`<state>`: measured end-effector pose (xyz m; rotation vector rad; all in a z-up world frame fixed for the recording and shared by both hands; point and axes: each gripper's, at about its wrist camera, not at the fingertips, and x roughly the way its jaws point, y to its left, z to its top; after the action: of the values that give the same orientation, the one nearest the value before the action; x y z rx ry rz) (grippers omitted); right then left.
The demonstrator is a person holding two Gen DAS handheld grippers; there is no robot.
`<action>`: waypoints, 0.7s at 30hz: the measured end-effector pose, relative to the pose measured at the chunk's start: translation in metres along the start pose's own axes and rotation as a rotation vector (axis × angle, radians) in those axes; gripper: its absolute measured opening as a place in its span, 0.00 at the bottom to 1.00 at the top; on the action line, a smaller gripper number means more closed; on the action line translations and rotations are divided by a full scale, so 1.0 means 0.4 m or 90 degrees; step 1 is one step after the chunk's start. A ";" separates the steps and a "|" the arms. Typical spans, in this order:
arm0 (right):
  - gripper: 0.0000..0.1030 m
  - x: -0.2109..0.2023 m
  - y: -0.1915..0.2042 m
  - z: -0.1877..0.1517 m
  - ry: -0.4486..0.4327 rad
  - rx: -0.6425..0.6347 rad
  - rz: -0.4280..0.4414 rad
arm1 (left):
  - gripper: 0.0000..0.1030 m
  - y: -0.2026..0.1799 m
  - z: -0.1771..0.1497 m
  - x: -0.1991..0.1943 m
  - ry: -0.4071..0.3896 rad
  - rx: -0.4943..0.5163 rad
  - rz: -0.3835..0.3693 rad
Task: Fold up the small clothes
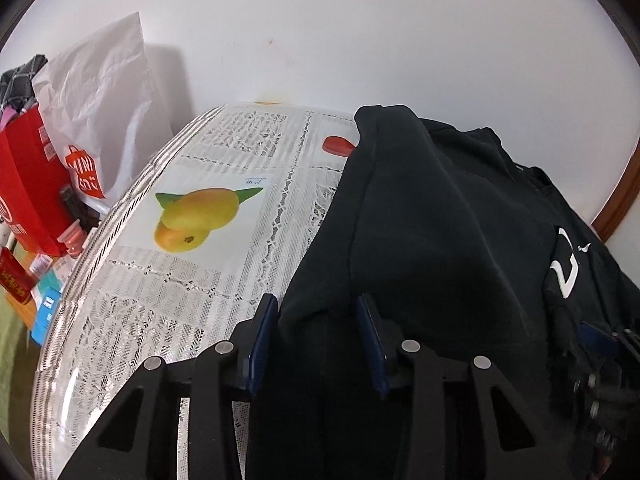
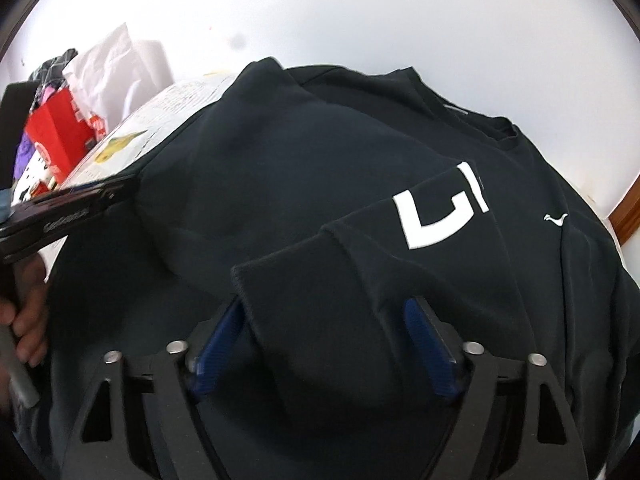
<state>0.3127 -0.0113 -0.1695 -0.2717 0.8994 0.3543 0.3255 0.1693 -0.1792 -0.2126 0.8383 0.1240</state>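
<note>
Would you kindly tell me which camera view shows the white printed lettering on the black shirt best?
The right wrist view: the white printed lettering on the black cotton shirt sits large and central, though a fold cuts it. The left wrist view shows only a small sliver at its right side.

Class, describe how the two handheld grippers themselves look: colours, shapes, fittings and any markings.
The left gripper and the right gripper match: black angular frames with triangular cut-outs, round silver pins at the joints, and ribbed dark-blue pads on the jaws. Seen from the right wrist, the left gripper's side carries grey lettering, too blurred to read.
</note>
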 end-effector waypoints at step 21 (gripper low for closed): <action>0.13 -0.169 -0.651 -0.071 -0.050 0.296 -0.132 | 0.40 0.000 0.000 -0.002 -0.001 0.000 0.010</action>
<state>0.3606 -0.2711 -0.1109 0.0783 0.8416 -0.0406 0.3251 0.1694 -0.1786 -0.2056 0.8383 0.1393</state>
